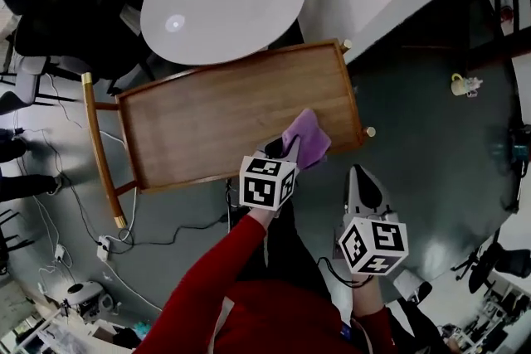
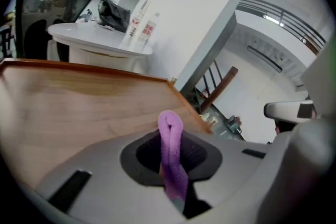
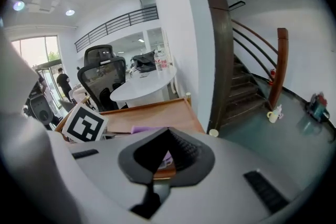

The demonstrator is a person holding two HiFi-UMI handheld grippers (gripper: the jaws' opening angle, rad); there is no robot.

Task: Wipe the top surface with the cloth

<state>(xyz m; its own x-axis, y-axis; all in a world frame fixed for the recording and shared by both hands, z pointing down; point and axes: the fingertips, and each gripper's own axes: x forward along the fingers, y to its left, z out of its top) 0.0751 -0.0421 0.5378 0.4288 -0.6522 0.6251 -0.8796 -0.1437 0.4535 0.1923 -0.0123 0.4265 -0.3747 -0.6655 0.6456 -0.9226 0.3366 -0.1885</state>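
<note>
Cloth [image 1: 305,137], purple and bunched, is clamped between the jaws of the left gripper [image 1: 278,149] and lies on the wooden worktop [image 1: 216,124] near its near right corner. Right gripper [image 1: 362,178] hangs just off that edge, jaws apart and empty.

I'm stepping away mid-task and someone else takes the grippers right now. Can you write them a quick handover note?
Left hand-held gripper: shut on the purple cloth, which rests on the wooden top near its right front corner.
Right hand-held gripper: open, empty, off the top, over the floor.
Done: cannot tell how much is wiped; no marks show.
Left: sweep the cloth across the whole top, probably leftward.
</note>
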